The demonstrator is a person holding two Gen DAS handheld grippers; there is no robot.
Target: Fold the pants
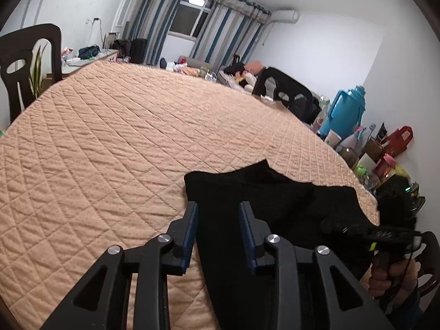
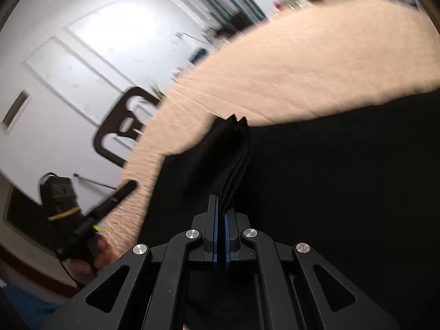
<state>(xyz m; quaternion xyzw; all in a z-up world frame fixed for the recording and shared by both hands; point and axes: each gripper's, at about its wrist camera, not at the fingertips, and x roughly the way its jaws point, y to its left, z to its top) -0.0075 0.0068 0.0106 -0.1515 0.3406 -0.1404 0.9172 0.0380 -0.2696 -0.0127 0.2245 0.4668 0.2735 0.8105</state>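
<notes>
Black pants (image 1: pixel 275 206) lie rumpled on peach quilt (image 1: pixel 110 137).

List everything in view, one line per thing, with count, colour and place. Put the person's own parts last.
pants: one, black, on the quilted cover near its edge, a bunched fold pinched at the right wrist view's centre
quilted cover: one, peach, spread over the whole work surface
chairs: at least two, dark, at the surface's far edges
thermos jug: one, teal, among clutter at the right edge
curtains: striped blue and grey, both sides of the window
air conditioner: one, white, high on the far wall
left gripper: fingers apart, astride the pants
right gripper: fingers shut on the pants
hand: one, gripping the right gripper's handle
</notes>
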